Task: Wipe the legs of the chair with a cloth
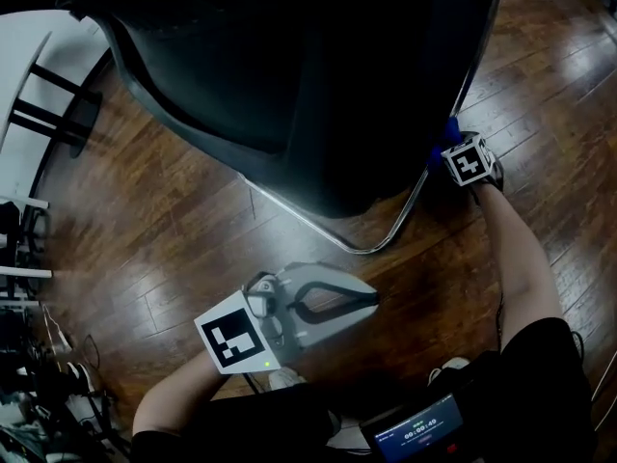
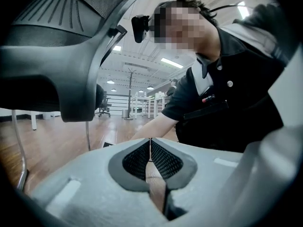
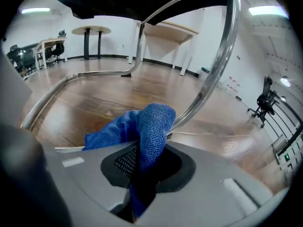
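Nearest, grey left gripper (image 1: pixel 371 302) low over the dark wooden floor (image 1: pixel 145 230), jaws pressed together on nothing. Beyond, right gripper (image 3: pixel 149 152) clamped on a bunched blue microfibre cloth (image 3: pixel 149 122), seemingly against the curved chrome tube leg (image 3: pixel 213 79) under the black chair (image 1: pixel 318 66). Probably soft, light and limp against stiff, slick tube; best pinched mid-fold, with a wad left free to wrap round.

Right gripper (image 1: pixel 446 149) with blue cloth (image 1: pixel 450 128) at the chair's chrome leg (image 1: pixel 413 208), left gripper (image 1: pixel 370 302) apart over wooden floor (image 1: pixel 174 230).
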`<action>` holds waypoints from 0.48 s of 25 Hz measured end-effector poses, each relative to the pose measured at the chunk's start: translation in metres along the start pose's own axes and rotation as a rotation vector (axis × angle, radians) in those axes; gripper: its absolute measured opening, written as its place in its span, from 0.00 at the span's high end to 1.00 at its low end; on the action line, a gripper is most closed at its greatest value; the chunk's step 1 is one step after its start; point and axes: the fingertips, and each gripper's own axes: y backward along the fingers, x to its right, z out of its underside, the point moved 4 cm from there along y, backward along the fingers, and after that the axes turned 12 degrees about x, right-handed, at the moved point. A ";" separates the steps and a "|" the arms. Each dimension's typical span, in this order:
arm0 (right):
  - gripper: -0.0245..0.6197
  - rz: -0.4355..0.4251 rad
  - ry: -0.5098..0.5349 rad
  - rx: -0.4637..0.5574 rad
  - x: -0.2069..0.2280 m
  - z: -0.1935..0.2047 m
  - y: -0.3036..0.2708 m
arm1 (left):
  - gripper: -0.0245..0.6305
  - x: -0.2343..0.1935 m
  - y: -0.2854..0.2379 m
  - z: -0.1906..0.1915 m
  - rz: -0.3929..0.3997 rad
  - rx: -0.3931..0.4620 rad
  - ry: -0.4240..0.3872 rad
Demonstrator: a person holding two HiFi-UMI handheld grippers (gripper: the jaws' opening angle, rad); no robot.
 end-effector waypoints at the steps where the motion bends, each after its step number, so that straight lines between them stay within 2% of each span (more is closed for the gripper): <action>1: 0.87 0.021 -0.015 -0.011 0.004 -0.002 -0.003 | 0.96 0.000 0.004 0.000 -0.011 -0.007 -0.001; 3: 0.87 0.044 -0.076 0.007 0.007 -0.003 -0.007 | 0.96 0.000 0.012 0.001 -0.022 -0.013 -0.009; 5: 0.88 0.023 -0.110 0.038 -0.003 0.000 -0.002 | 0.96 0.002 0.017 0.000 -0.022 -0.001 -0.019; 10: 0.88 -0.154 -0.083 0.029 -0.073 0.016 0.028 | 0.96 -0.004 0.016 -0.007 0.014 0.059 -0.032; 12: 0.88 -0.262 -0.078 0.019 -0.112 0.022 0.044 | 0.96 -0.008 0.013 -0.015 0.036 0.092 -0.037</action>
